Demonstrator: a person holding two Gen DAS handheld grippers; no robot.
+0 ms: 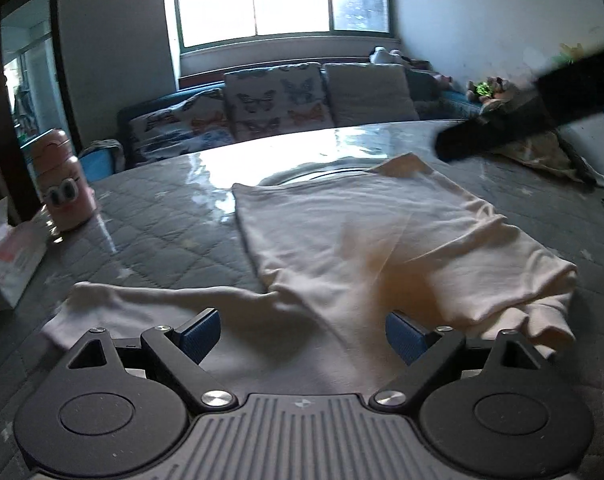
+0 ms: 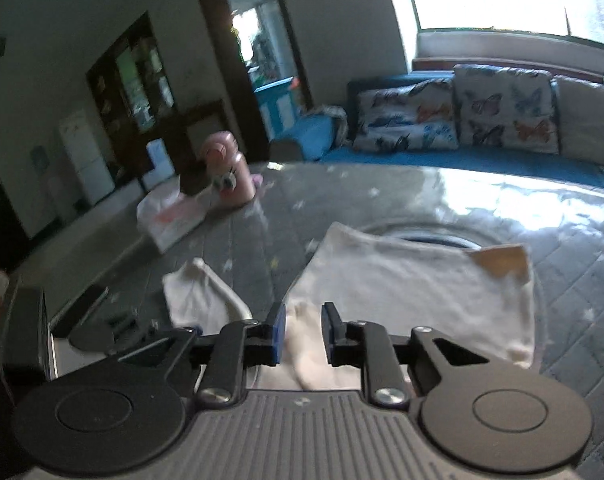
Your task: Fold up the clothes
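Note:
A cream long-sleeved top [image 1: 354, 232] lies on the grey quilted table [image 1: 162, 220], its right side folded over the body and its left sleeve [image 1: 142, 300] stretched out to the left. My left gripper [image 1: 302, 334] is open and empty, low over the top's near edge. In the right wrist view the same top [image 2: 414, 280] lies ahead with its sleeve [image 2: 198, 300] at the left. My right gripper [image 2: 302, 336] has its jaws a small gap apart over a fold of the cloth [image 2: 306, 344]; whether they pinch it is unclear.
A pink bottle with cartoon eyes [image 1: 64, 184] and a white packet [image 1: 6, 248] sit at the table's left edge. A crumpled cloth [image 1: 542, 152] lies at the far right. A sofa with butterfly cushions [image 1: 274, 100] stands behind the table. A dark blurred bar [image 1: 542, 116] crosses the upper right.

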